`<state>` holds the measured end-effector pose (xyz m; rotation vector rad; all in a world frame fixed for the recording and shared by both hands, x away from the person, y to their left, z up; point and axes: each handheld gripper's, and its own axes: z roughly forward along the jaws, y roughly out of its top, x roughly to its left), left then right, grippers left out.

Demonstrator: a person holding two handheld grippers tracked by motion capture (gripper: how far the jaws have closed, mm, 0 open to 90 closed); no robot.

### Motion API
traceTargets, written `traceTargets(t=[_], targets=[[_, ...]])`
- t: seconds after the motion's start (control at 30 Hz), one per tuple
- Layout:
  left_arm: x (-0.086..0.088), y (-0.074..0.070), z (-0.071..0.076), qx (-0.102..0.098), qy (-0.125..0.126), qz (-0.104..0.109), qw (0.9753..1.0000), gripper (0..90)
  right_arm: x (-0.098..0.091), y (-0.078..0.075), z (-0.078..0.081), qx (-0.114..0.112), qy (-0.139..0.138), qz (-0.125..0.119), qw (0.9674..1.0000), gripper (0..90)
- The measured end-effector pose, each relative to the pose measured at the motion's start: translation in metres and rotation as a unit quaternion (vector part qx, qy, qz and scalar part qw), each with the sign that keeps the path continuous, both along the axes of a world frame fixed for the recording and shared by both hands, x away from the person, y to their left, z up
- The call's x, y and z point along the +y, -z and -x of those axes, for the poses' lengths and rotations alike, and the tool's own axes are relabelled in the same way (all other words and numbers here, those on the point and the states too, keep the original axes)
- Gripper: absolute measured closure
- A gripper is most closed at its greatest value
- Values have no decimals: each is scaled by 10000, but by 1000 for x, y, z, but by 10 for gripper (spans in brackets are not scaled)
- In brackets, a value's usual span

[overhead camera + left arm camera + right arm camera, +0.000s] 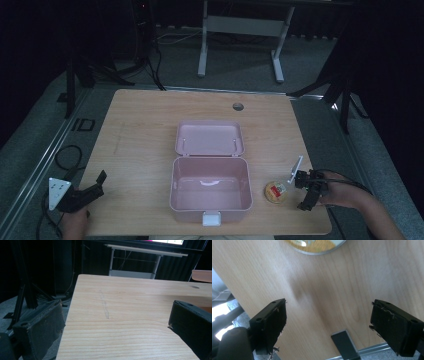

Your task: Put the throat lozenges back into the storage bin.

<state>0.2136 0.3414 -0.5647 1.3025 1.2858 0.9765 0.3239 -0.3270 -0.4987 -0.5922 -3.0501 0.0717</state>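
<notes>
A pink lunch box (210,189) stands open at the table's front middle, its lid (209,138) laid back and its inside bare. Just right of it lies a small round tin (276,192) with an orange and red top; its rim (317,246) shows at the top of the right gripper view. My right gripper (306,192) hovers right beside the tin, jaws wide apart, nothing between them (328,322). My left gripper (97,186) rests at the front left corner, open and empty (115,325), pointing across bare wood.
The wooden table (140,130) has a cable hole (238,106) near its far edge. Cables (67,157) lie on the floor at the left. A white desk frame (240,30) stands beyond the table. Dark stands flank both sides.
</notes>
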Motion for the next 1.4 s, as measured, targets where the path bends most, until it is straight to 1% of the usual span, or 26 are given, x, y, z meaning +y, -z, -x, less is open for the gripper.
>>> traceTargets(t=[0.03, 0.07, 0.13, 0.17, 0.23, 0.27, 0.3, 0.37, 0.4, 0.47, 0.5, 0.57, 0.6, 0.67, 0.93, 0.97, 1.07, 1.13, 1.17, 1.33, 1.4], targets=[[0, 0, 0, 0, -1, 0, 10000, 3, 1, 0, -1, -20, -50, 19, 10000, 132], [0, 0, 0, 0, -2, 2, 10000, 4, 3, 0, -1, 4, -38, 31, 10000, 133], [0, 0, 0, 3, -1, -2, 10000, 4, 7, 0, -2, -43, -113, 36, 9999, 133], [0, 0, 0, 2, -2, 1, 10000, 3, 9, 0, -4, -26, -131, -4, 9999, 133], [0, 0, 0, 2, -1, 0, 10000, 3, 15, 0, -5, -80, -206, -73, 9997, 136], [0, 0, 0, 3, 1, 1, 10000, 3, 18, 0, -6, -64, -228, -97, 9997, 136], [0, 0, 0, 2, 0, 3, 10000, 3, 21, 0, -7, -90, -292, -85, 9995, 136], [0, 0, 0, 2, 1, 3, 10000, 3, 24, 0, -7, -124, -318, -97, 9994, 136], [0, 0, 0, -3, 7, 2, 10000, 4, 31, 1, -9, -115, -380, -131, 9991, 136], [0, 0, 0, -4, 10, 4, 10000, 3, 37, 2, -9, -83, -448, -142, 9989, 136], [0, 0, 0, -5, 15, 4, 10000, 4, 40, 3, -10, -115, -507, -123, 9986, 136], [0, 0, 0, -6, 18, 3, 10000, 4, 46, 5, -11, -92, -570, -136, 9982, 136], [0, 0, 0, -4, 20, 1, 10000, 3, 49, 6, -11, -126, -607, -133, 9980, 136], [0, 0, 0, -5, 21, -2, 10000, 3, 55, 7, -13, -100, -652, -185, 9976, 136], [0, 0, 0, -6, 33, 7, 10000, 3, 75, 14, -14, -130, -954, -129, 9953, 143], [0, 0, 0, -7, 35, 8, 10000, 3, 77, 14, -15, -99, -964, -124, 9952, 146], [0, 0, 0, -8, 38, 7, 10000, 4, 80, 16, -15, -61, -1000, -78, 9949, 173], [0, 0, 0, -8, 39, 8, 10000, 3, 81, 16, -15, -72, -1016, -55, 9948, 175], [0, 0, 0, -7, 39, 6, 10000, 3, 81, 16, -14, -69, -1026, -39, 9947, 191], [0, 0, 0, -6, 37, -1, 10000, 3, 82, 15, -13, -90, -1088, -5, 9940, 196], [0, 0, 0, -7, 38, -1, 10000, 3, 82, 14, -13, -58, -1113, 43, 9938, 197]])
